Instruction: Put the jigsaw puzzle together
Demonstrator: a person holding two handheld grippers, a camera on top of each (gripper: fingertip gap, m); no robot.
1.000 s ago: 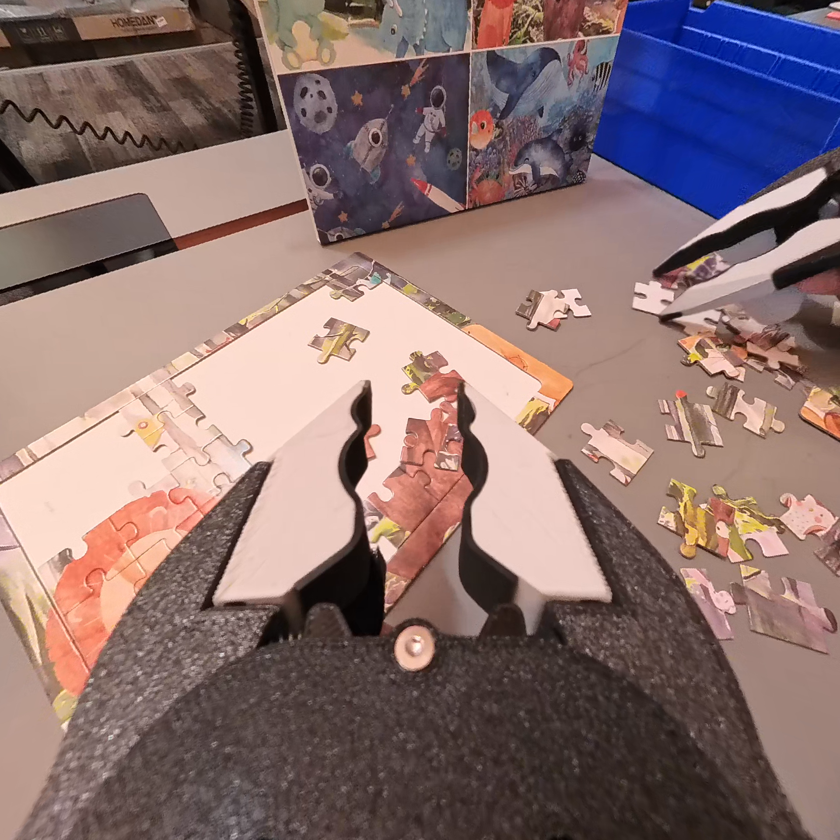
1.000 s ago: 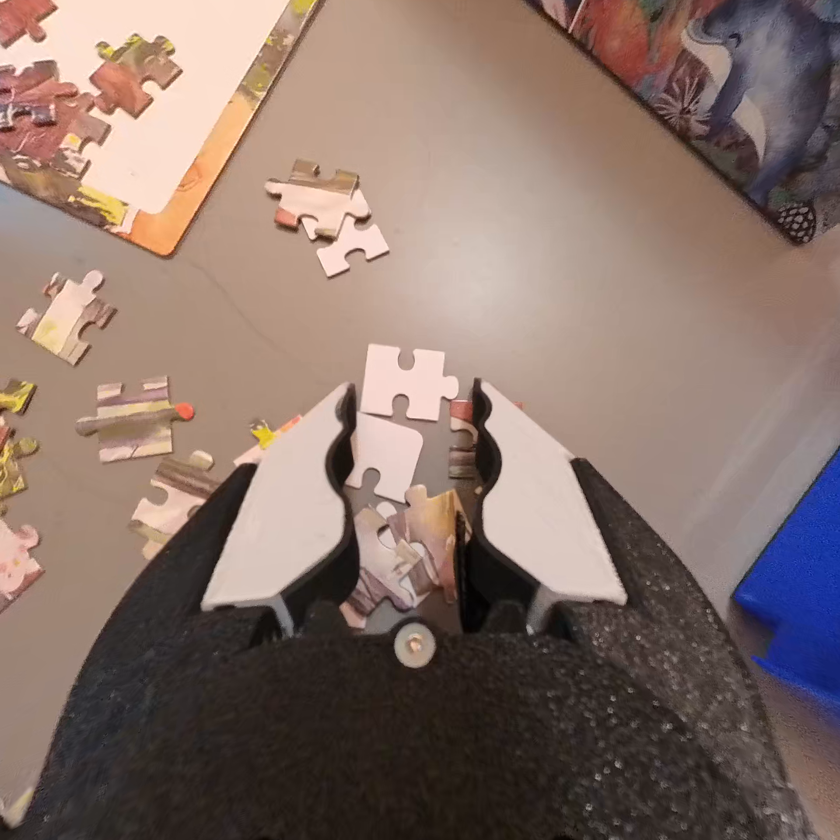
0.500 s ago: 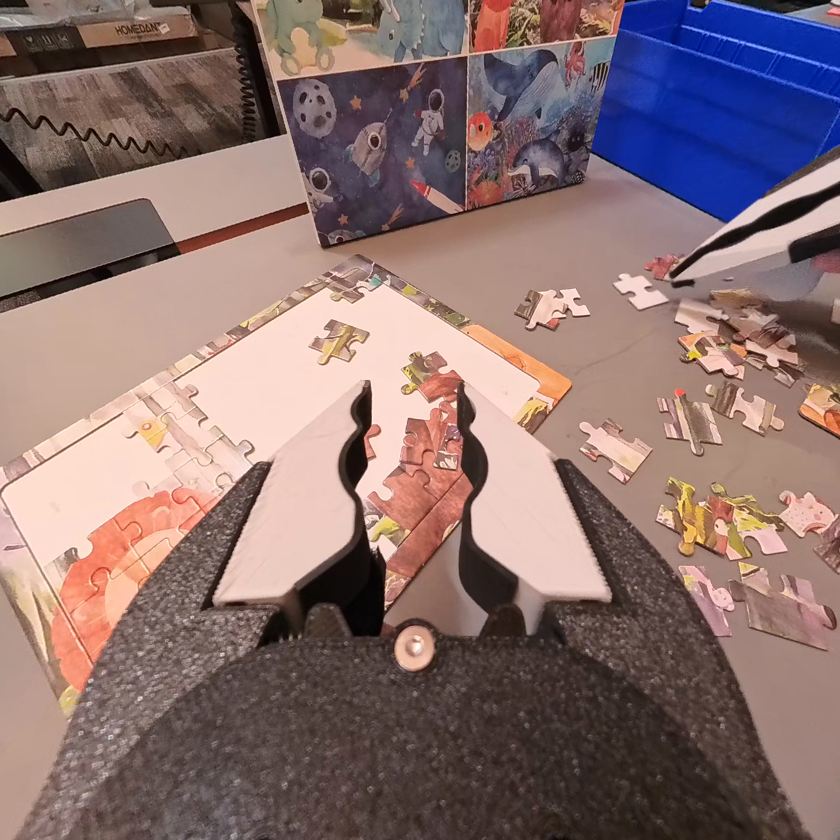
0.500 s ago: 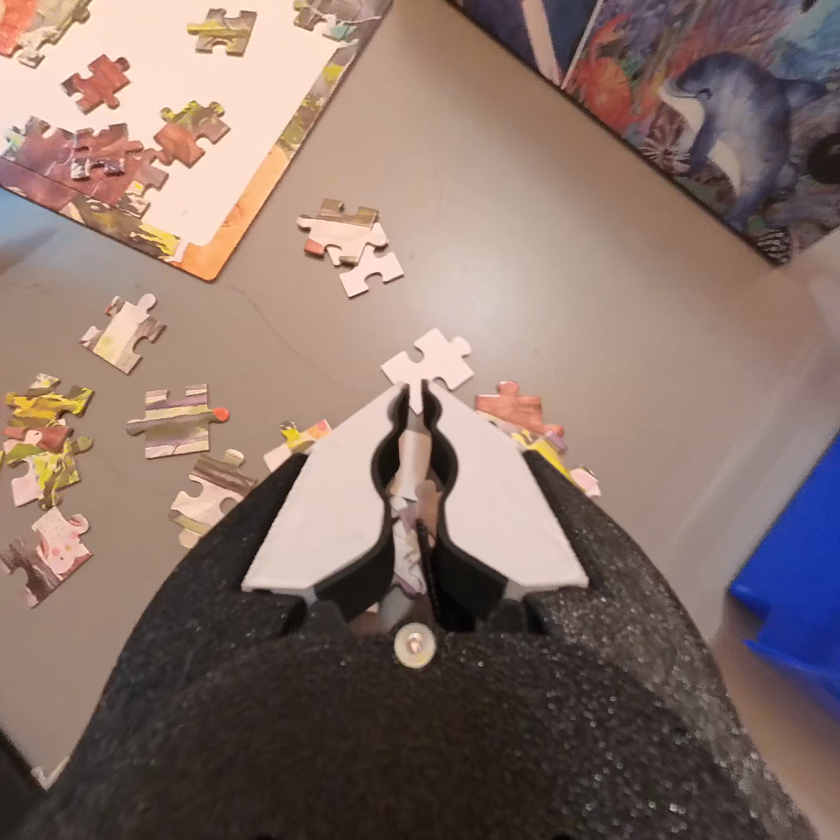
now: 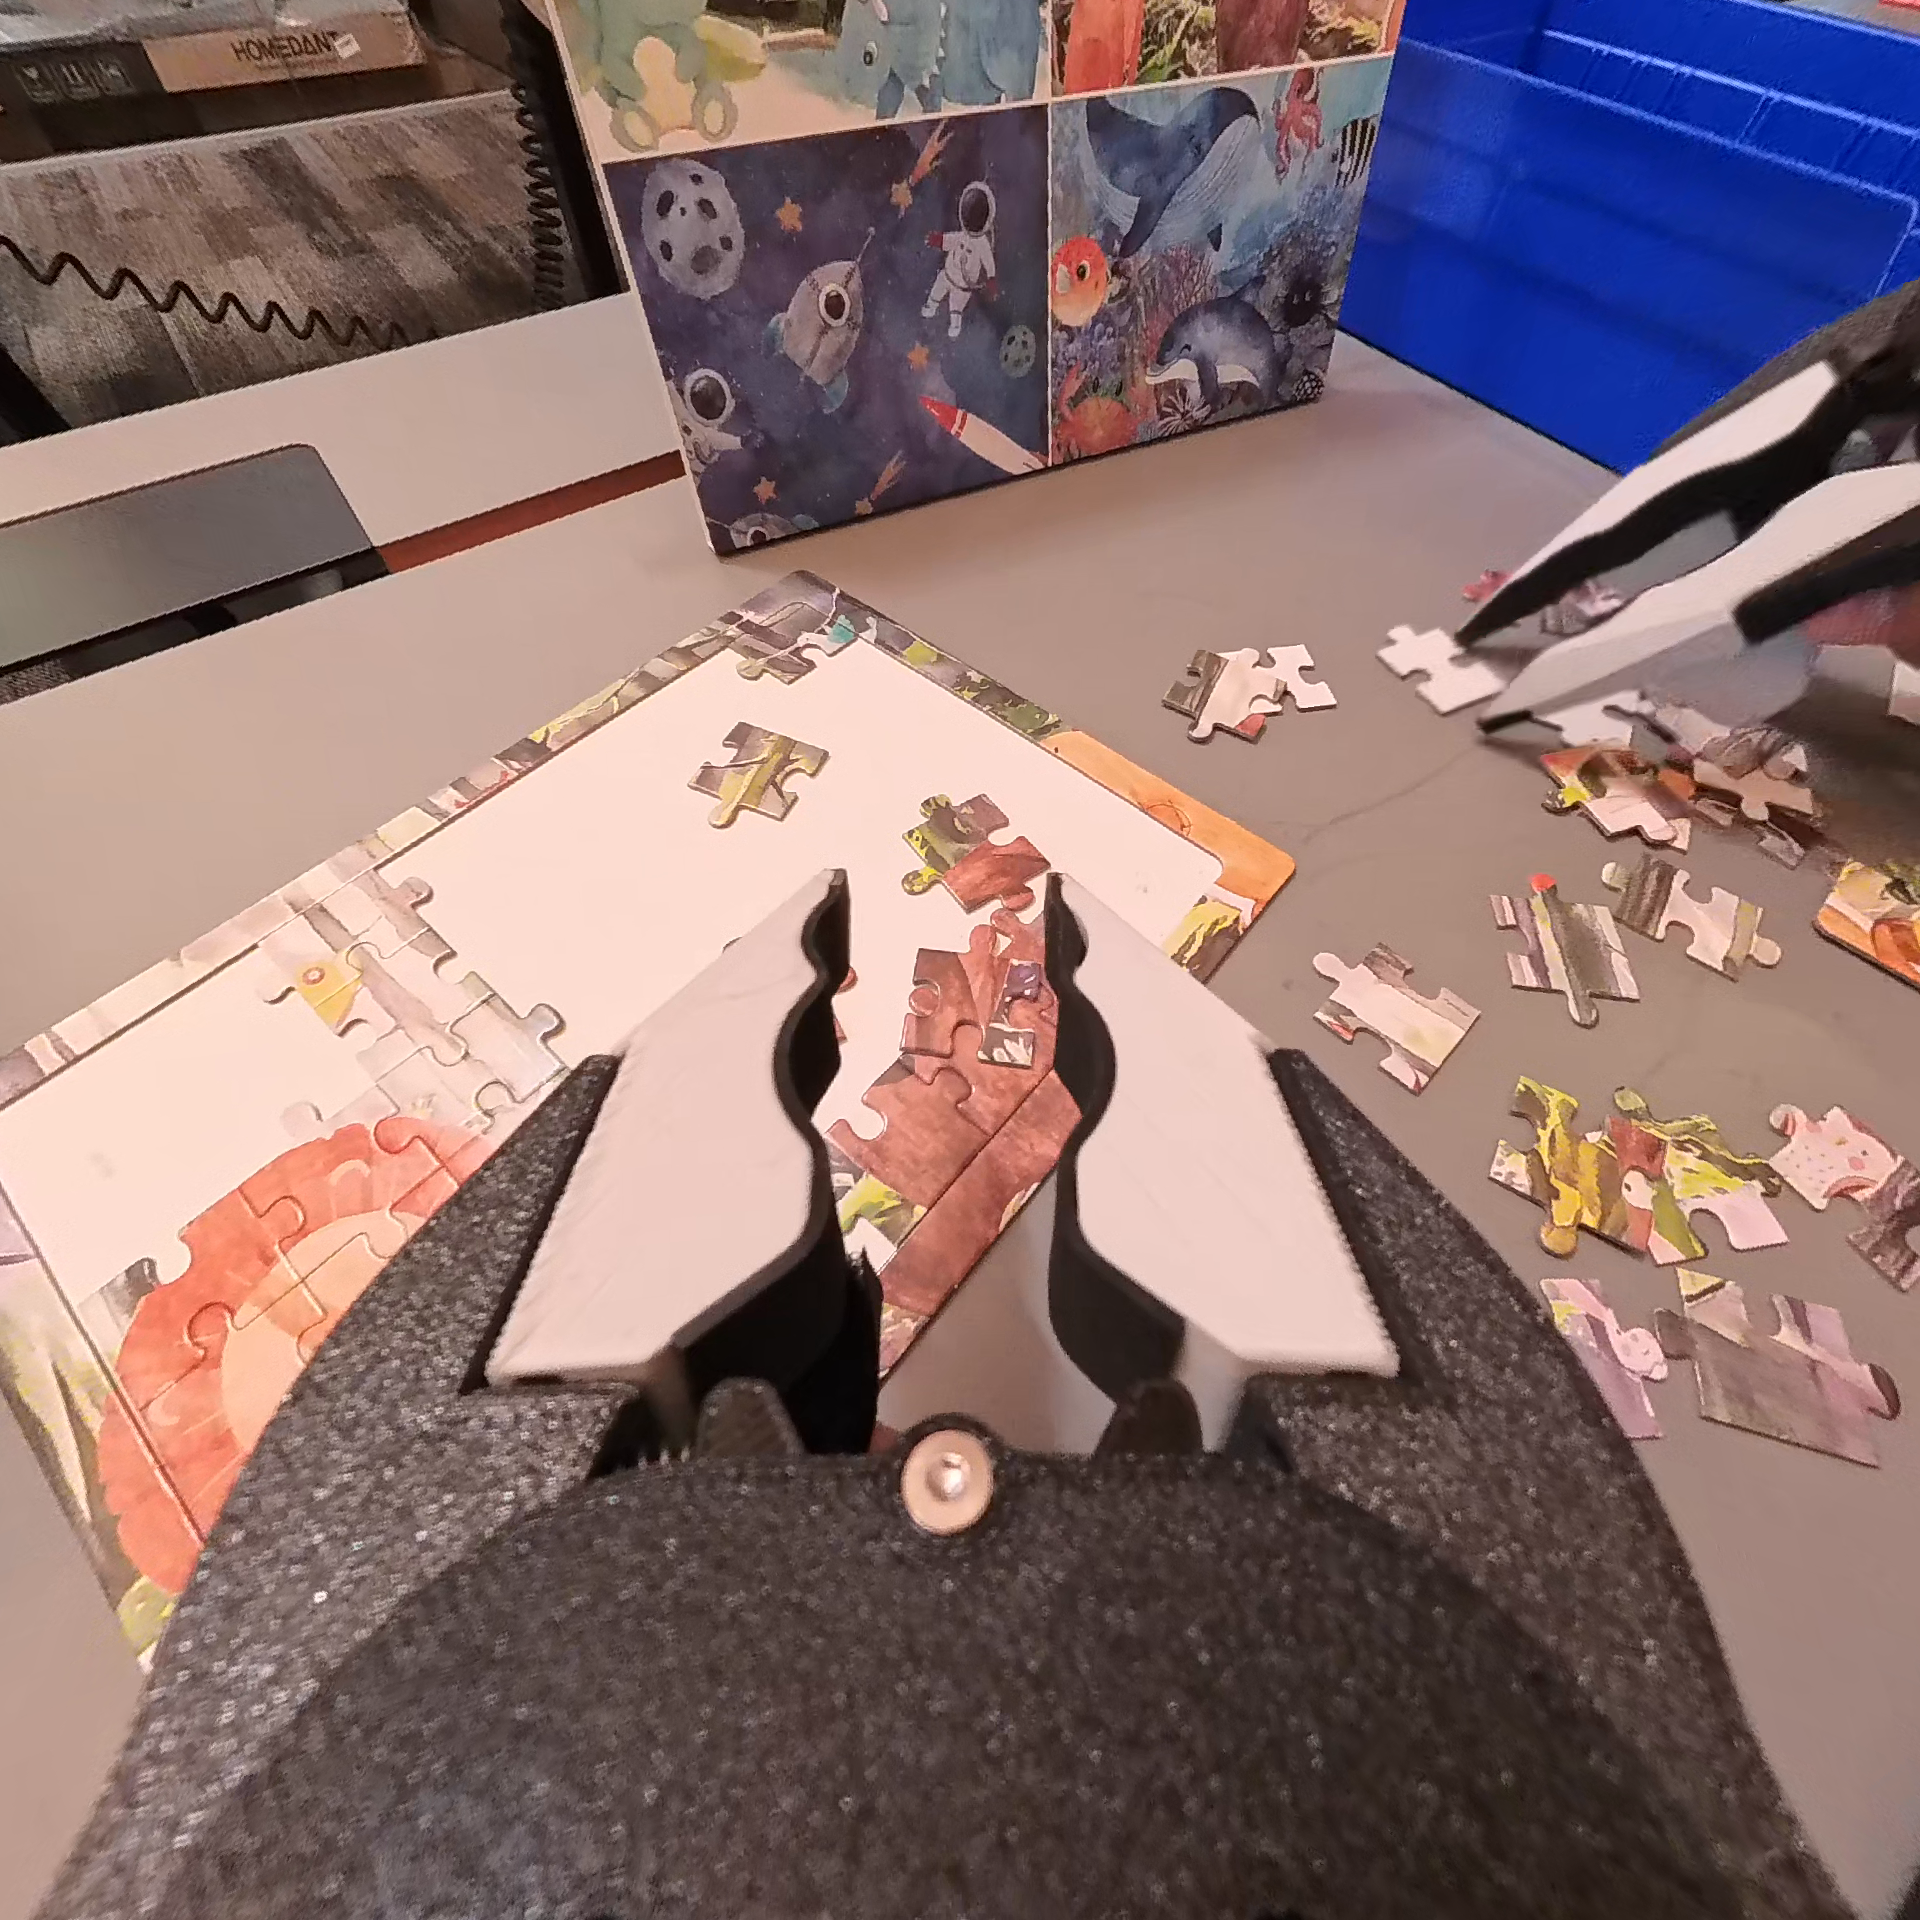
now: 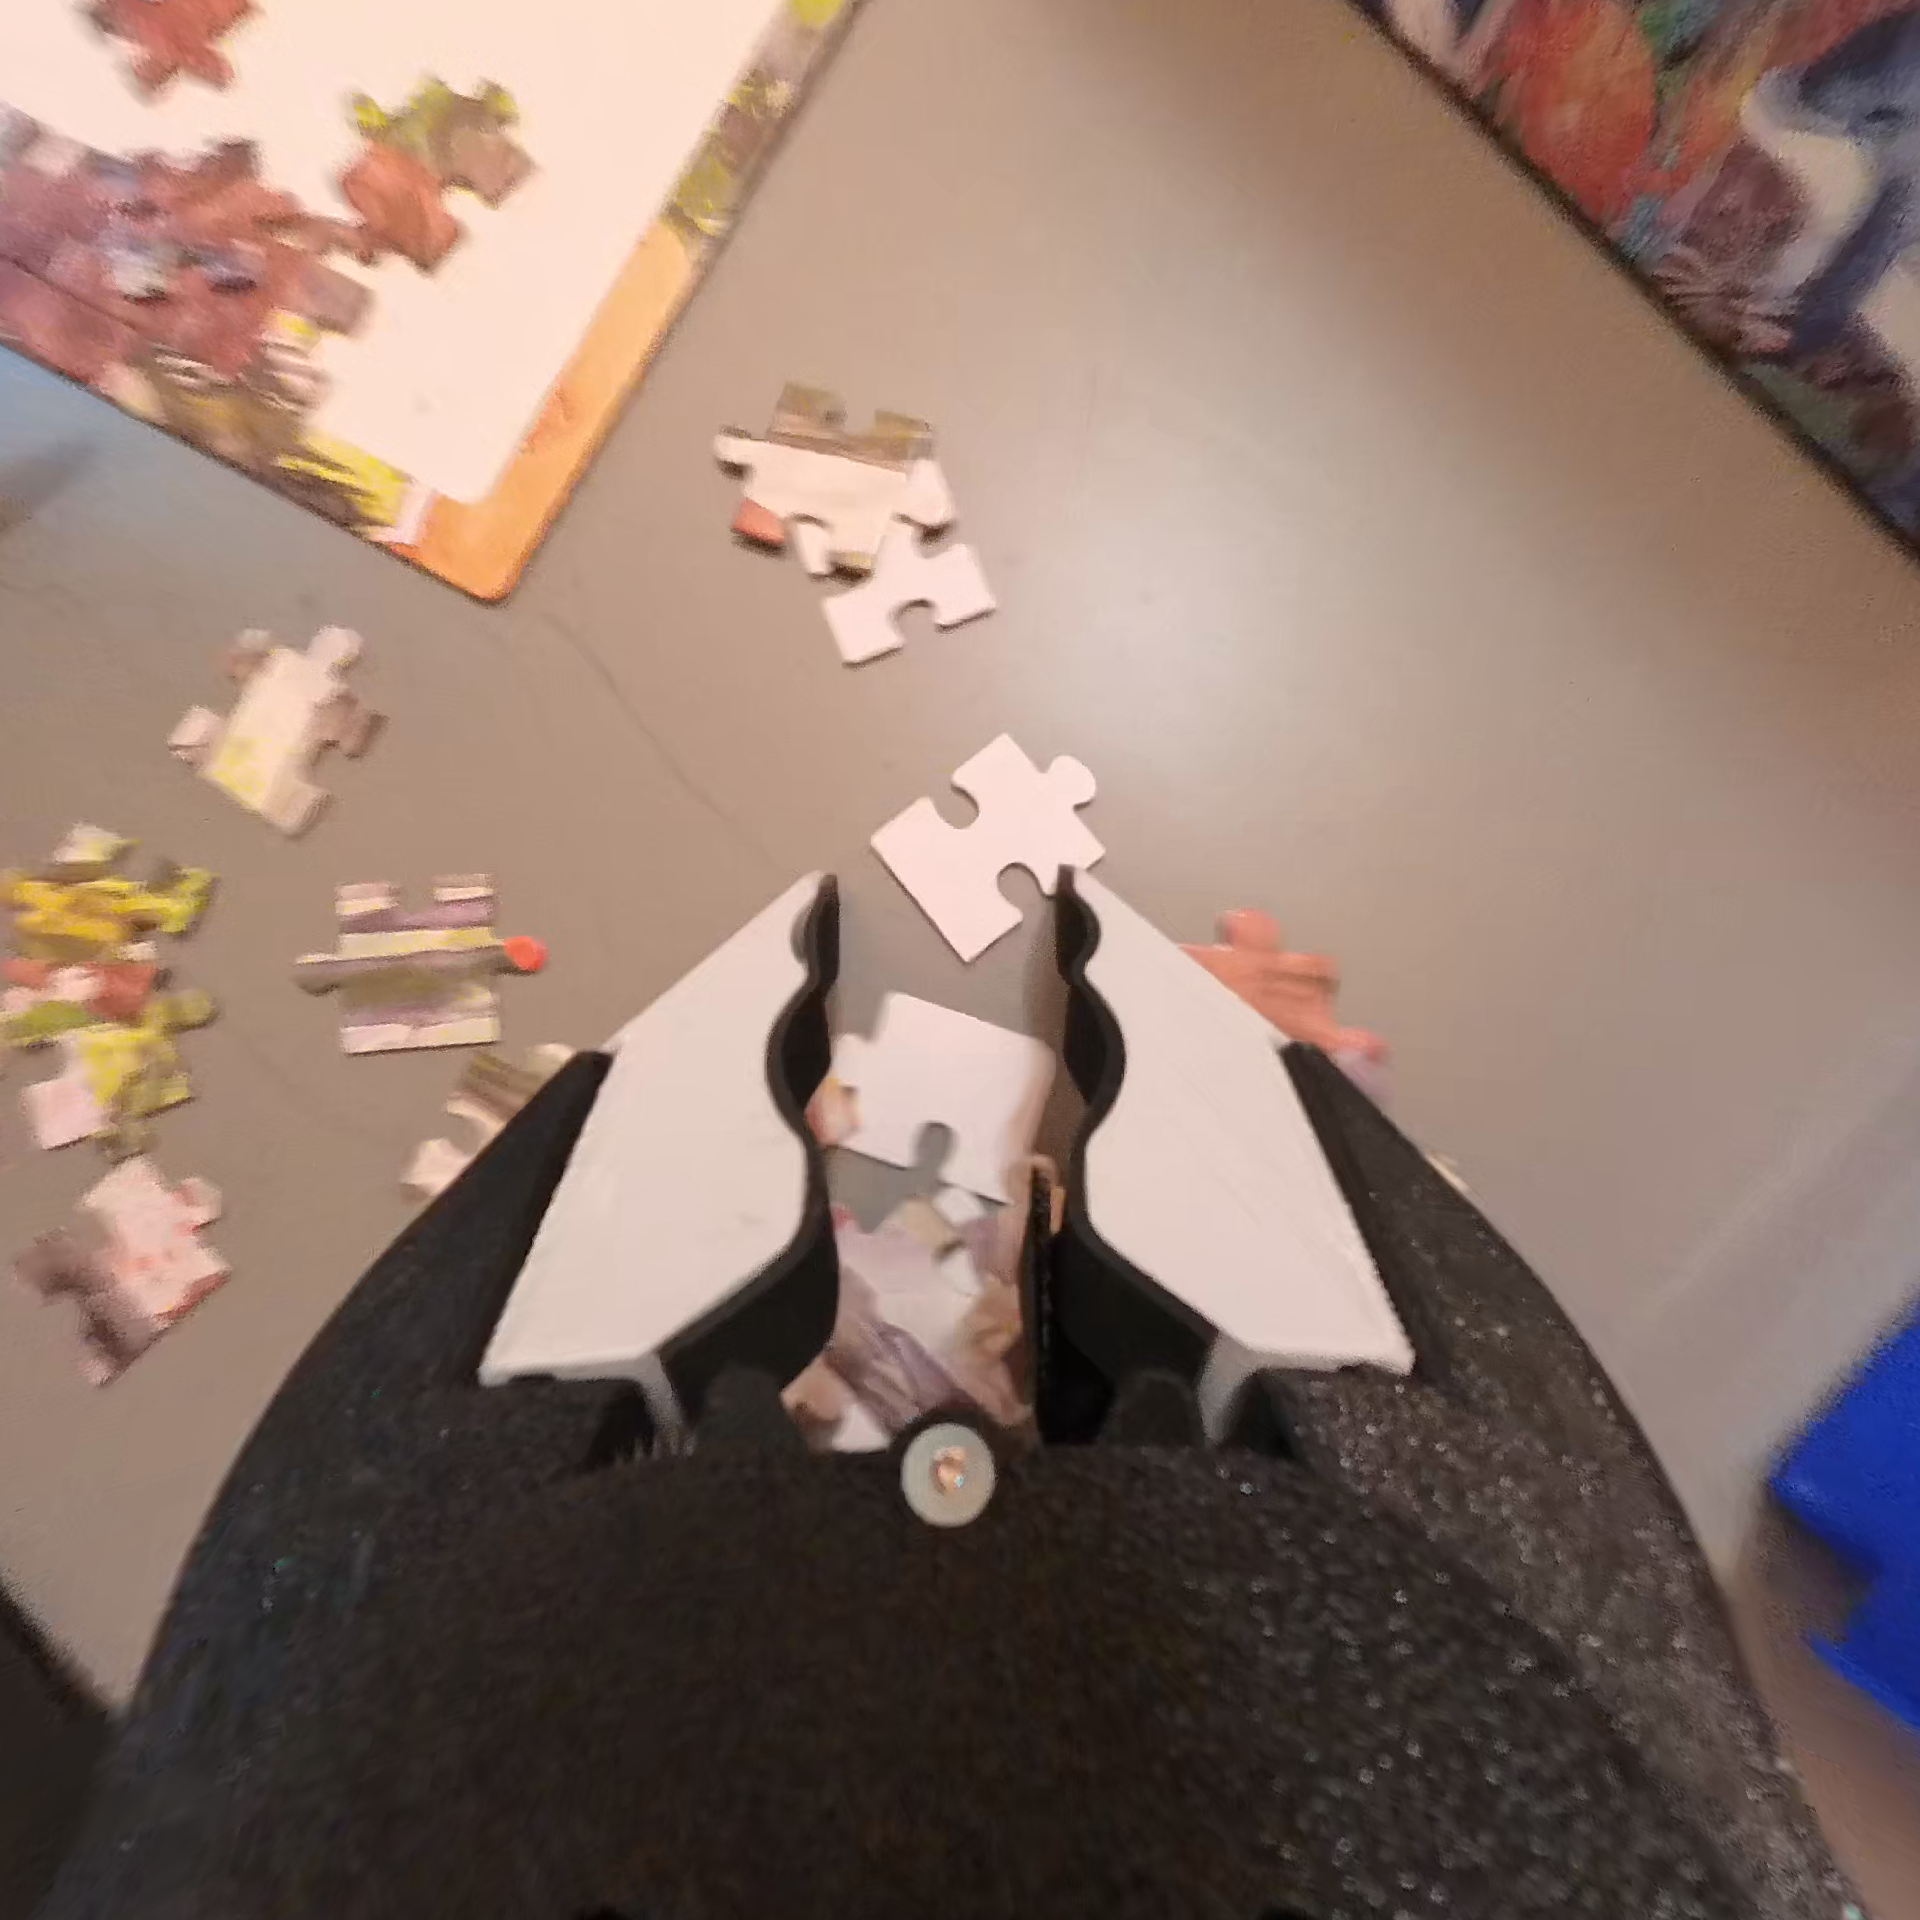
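The puzzle tray lies on the grey table, partly filled with an orange patch at the left and brown pieces at its near right. My left gripper is open and empty, held above the brown pieces. My right gripper is open over a heap of loose pieces. A white face-down piece lies flat just beyond its tips, and another white piece lies between the jaws. In the left wrist view the right gripper hovers by that white piece.
Loose pieces are scattered to the right of the tray. A joined pair lies between tray and heap. The picture-covered puzzle box stands behind the tray. A blue bin stands at the far right. There is about 25 cm between the tips of the two grippers.
My right gripper shut half a second ago, then opened again and came back low over the heap. The white piece has shifted and turned on the table. My left gripper has not moved.
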